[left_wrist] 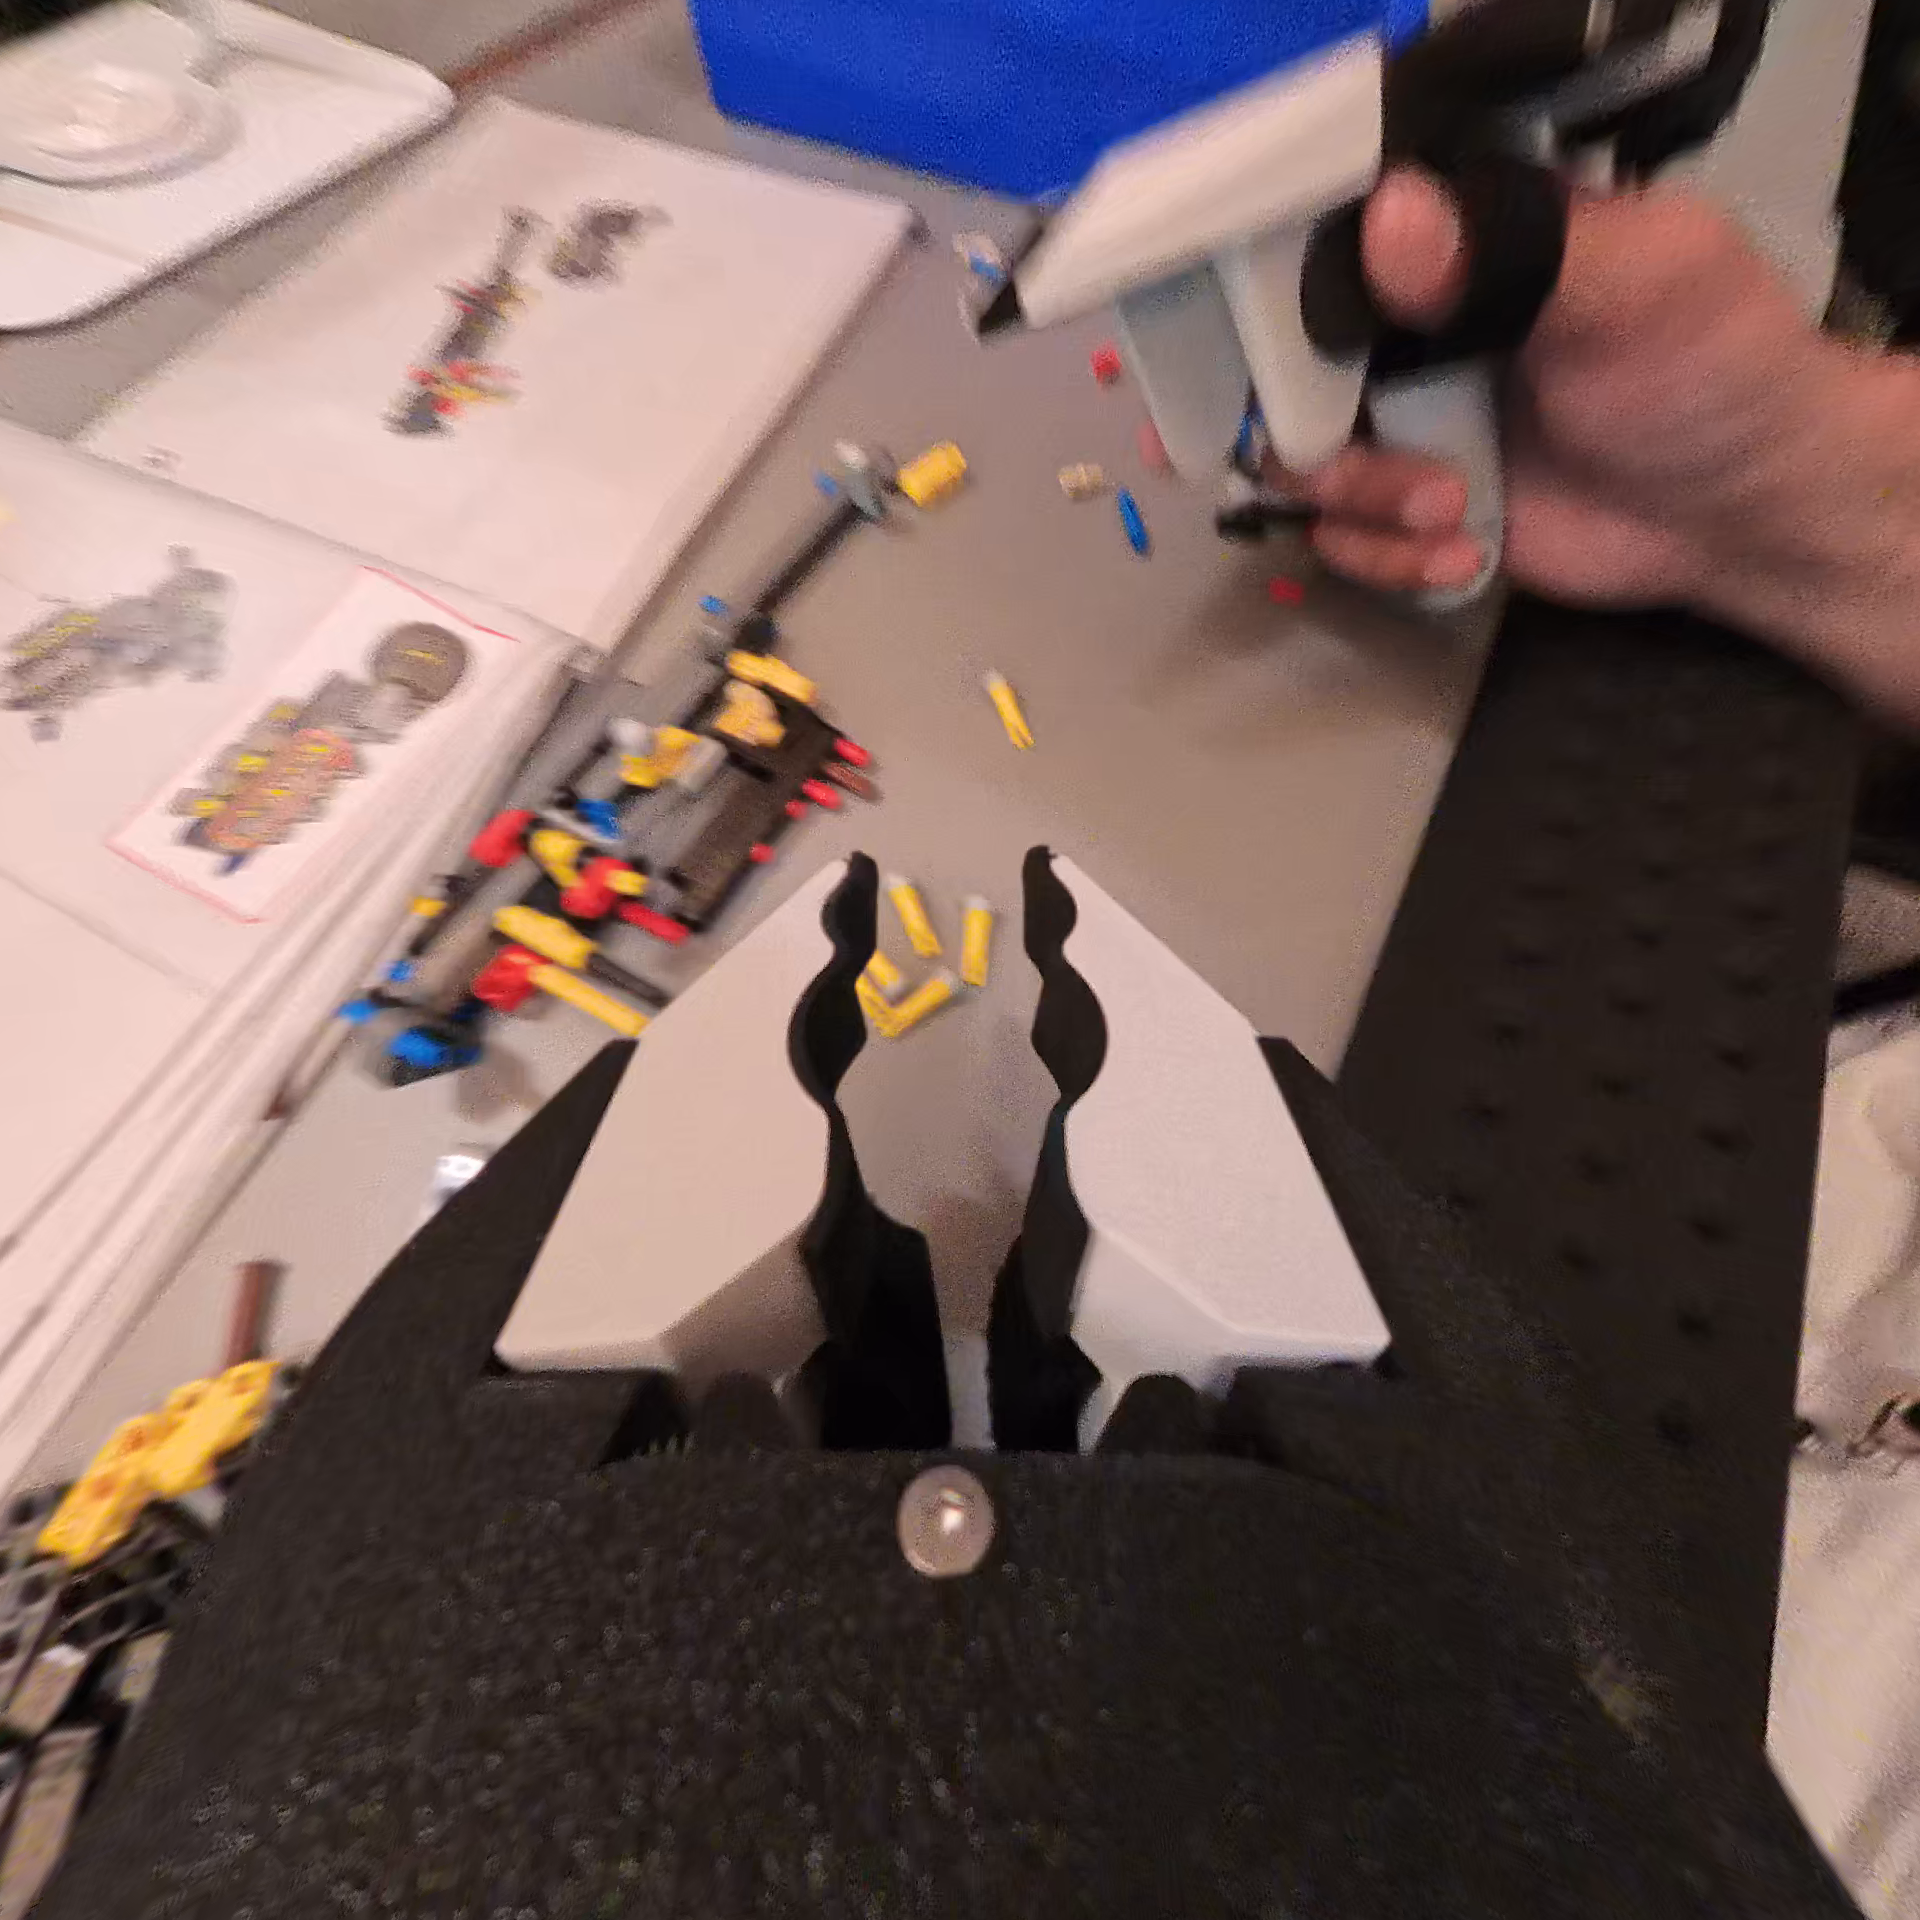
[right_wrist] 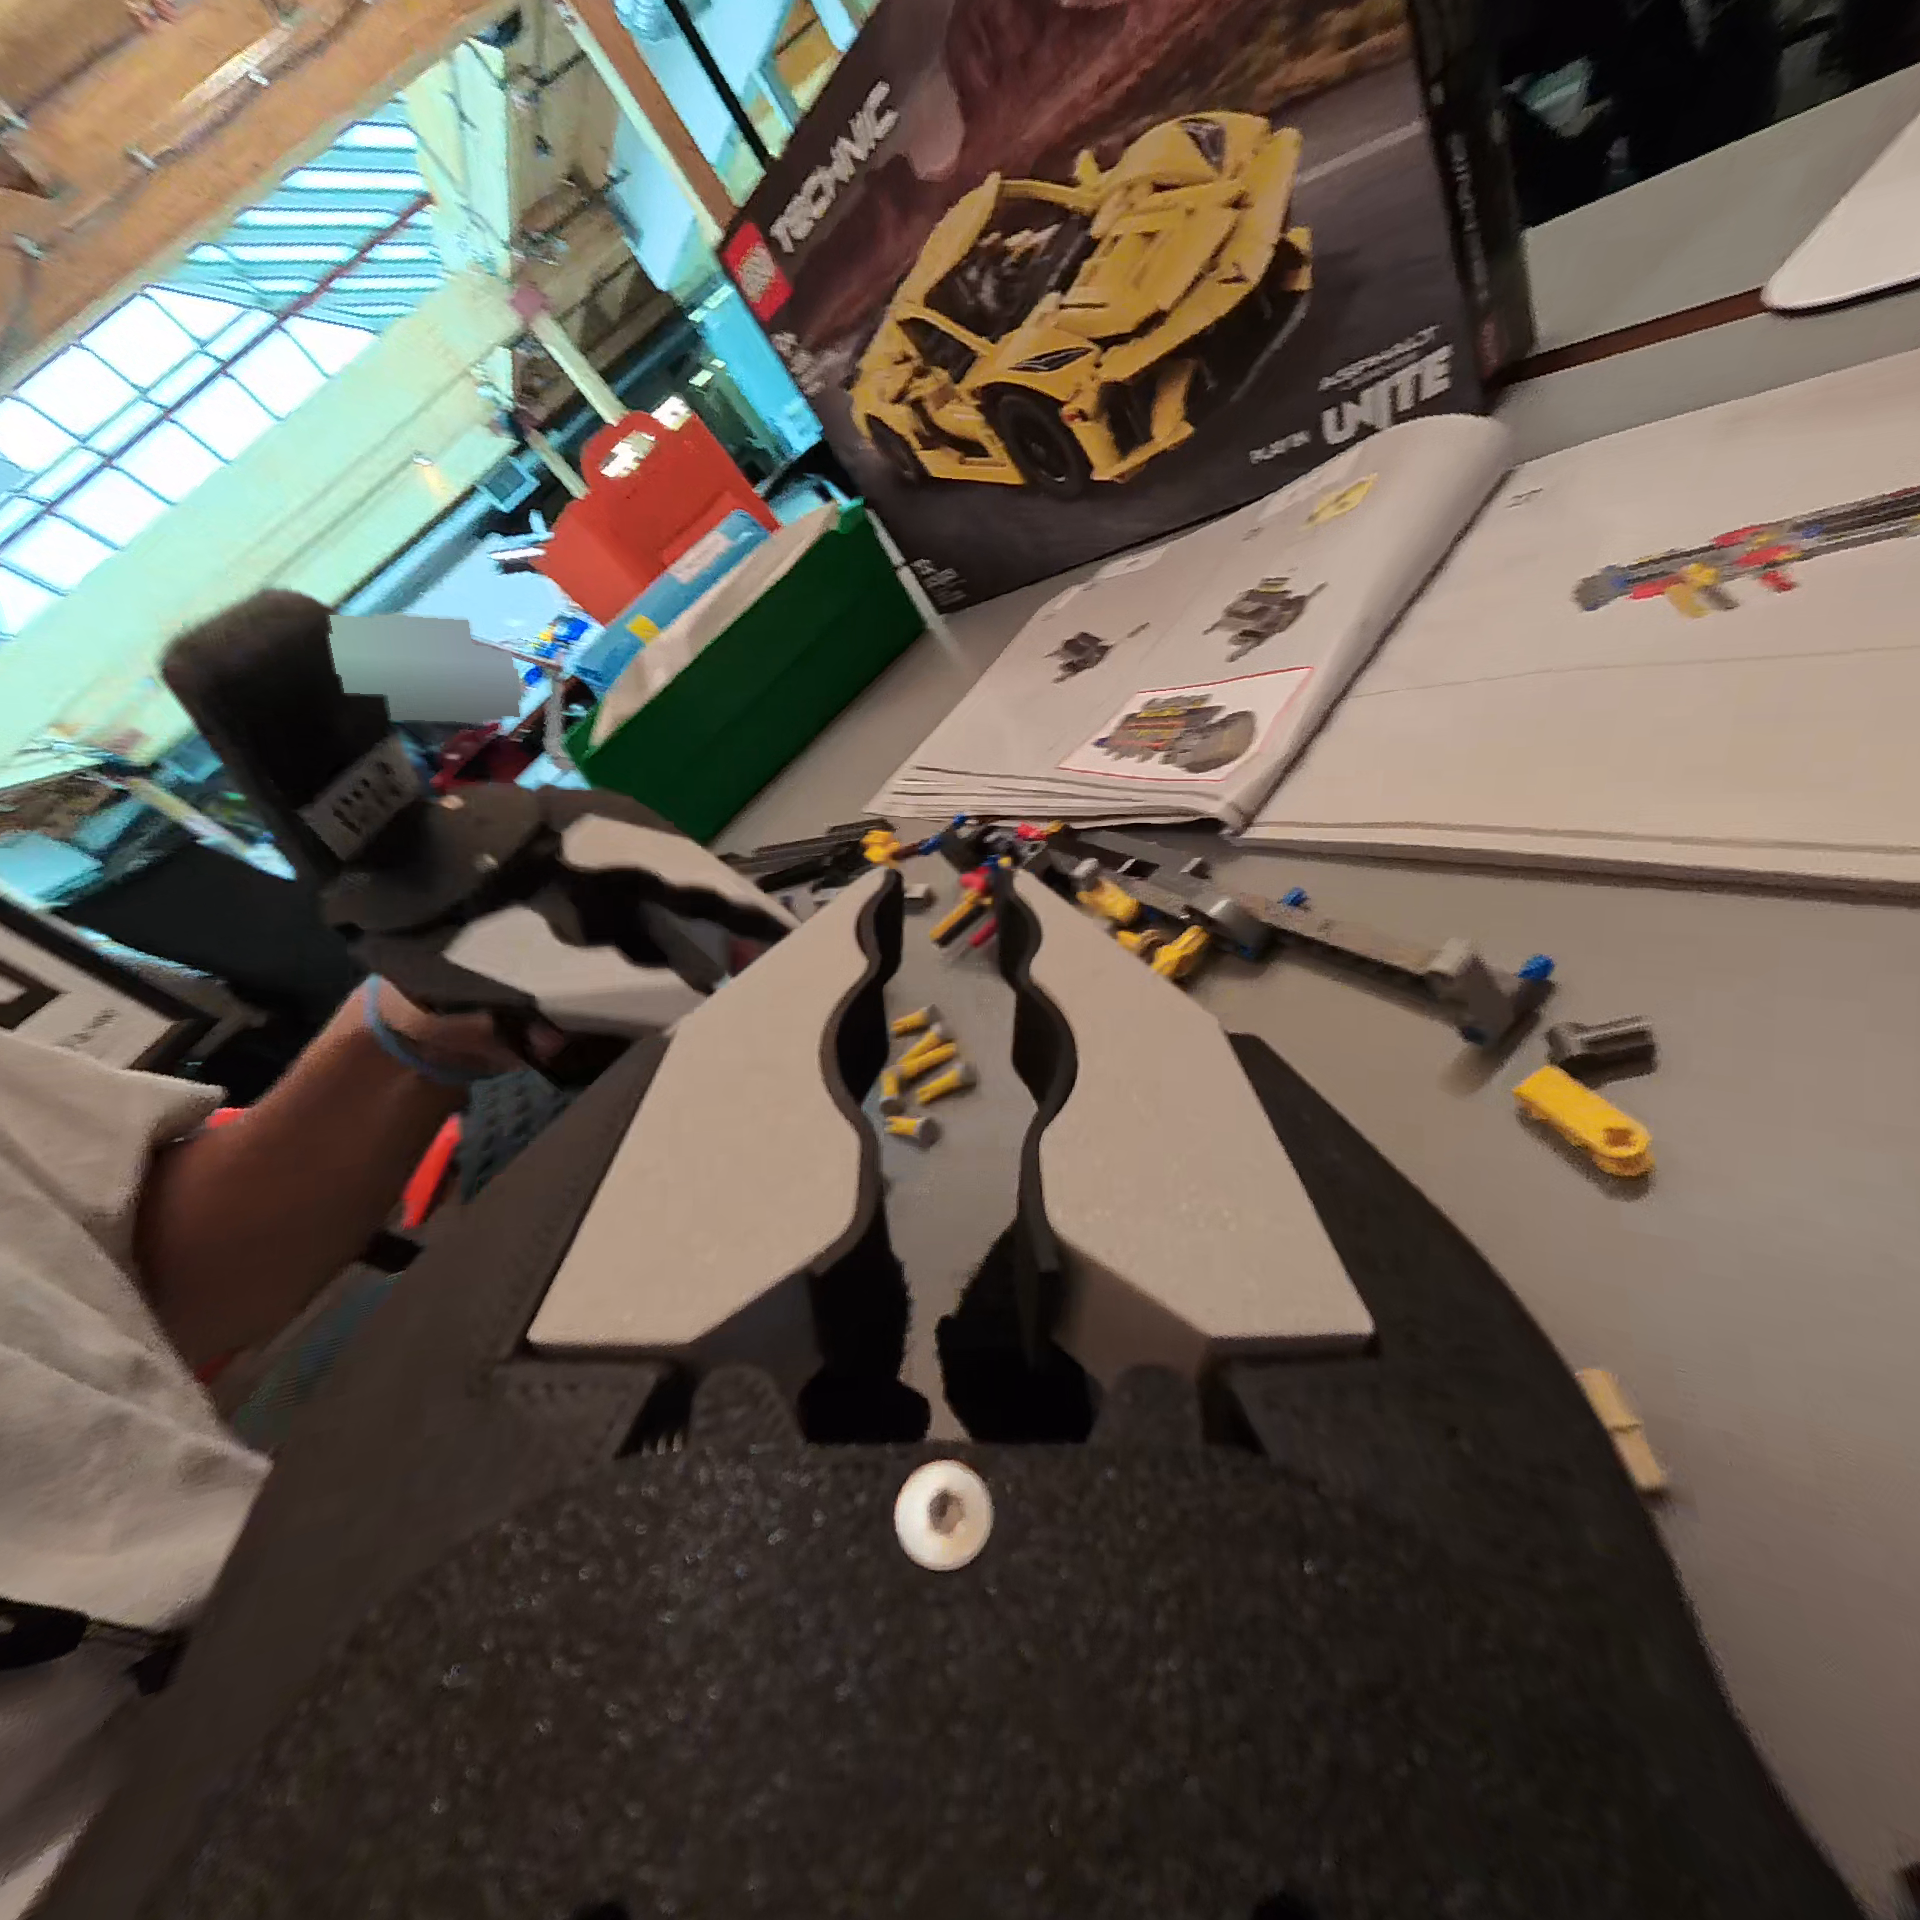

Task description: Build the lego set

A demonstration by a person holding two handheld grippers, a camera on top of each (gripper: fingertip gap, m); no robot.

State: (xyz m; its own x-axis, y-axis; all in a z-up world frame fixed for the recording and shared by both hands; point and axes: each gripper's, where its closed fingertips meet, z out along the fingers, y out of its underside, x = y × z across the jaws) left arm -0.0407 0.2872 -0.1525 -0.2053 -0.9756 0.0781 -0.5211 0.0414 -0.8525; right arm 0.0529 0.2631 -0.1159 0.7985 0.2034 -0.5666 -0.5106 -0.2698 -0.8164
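Left wrist view showed the left gripper (left_wrist: 951, 862) parted a moderate way and holding nothing, its tips above a cluster of small yellow pins (left_wrist: 925, 961) lying loose on the grey table (left_wrist: 1195, 727). At ten o'clock from those tips lay the partly built black, yellow and red assembly (left_wrist: 665, 831), with the open instruction booklet (left_wrist: 499, 416) beyond it. At one o'clock the right gripper (left_wrist: 1242, 457) hung over scattered small parts; whether it gripped one was hidden by blur.

From the right wrist view, the right gripper (right_wrist: 951, 883) stood open with nothing seen between its tips, the same yellow pins (right_wrist: 920, 1070) framed between its fingers. A long grey beam section (right_wrist: 1351, 945) lay at two o'clock, a loose yellow connector (right_wrist: 1584, 1122) at three, the set's box (right_wrist: 1122, 312) at twelve.

I judged the build at an early stage: only a chassis section was together, and many loose parts remained.
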